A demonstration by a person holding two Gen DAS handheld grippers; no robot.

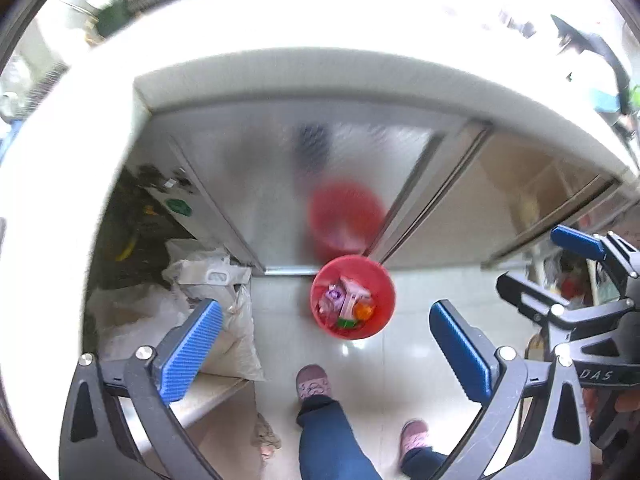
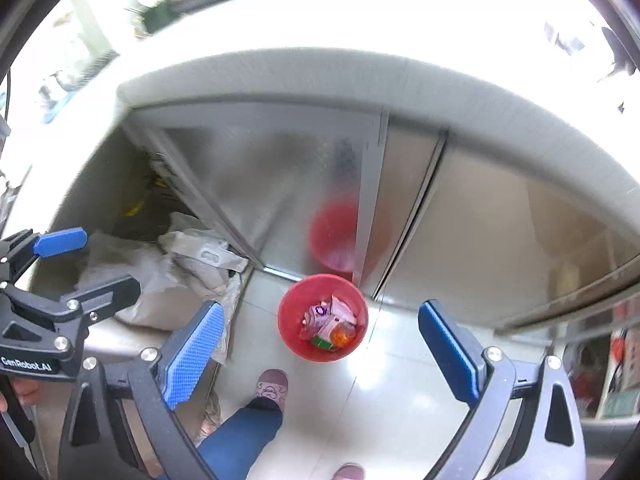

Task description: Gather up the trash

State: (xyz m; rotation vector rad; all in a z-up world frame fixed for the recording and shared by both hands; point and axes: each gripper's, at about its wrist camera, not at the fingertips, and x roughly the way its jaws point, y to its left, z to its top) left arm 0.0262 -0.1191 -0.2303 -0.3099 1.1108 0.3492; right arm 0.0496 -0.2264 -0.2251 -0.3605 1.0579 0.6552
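Two downward fisheye views show a pale tiled floor (image 1: 360,376) in front of a low cabinet with frosted sliding doors (image 1: 280,184) under a thick white table (image 1: 320,76) edge.

A red bin (image 1: 353,297) stands on the floor touching the foot of the cabinet, at about 12 o'clock from the person's slippered foot (image 1: 313,381). It holds trash (image 1: 347,305): pink and purple wrappers, something orange, something green. Its red reflection blurs in the door above.

The left hand-held gripper (image 1: 324,348) has its blue pads spread wide, nothing between them. The right hand-held gripper (image 2: 316,348) is likewise wide apart and empty.

Open floor lies between the bin and the feet and stretches toward 3 o'clock. At 9 o'clock, crumpled grey-white sacks (image 1: 208,300) crowd the corner beside a low ledge, narrowing the room there.

The left wrist view alone shows both slippers and, at its 3 o'clock edge, the other gripper. The right wrist view alone shows more of the cabinet doors to the right, and the other gripper at its 9 o'clock edge.
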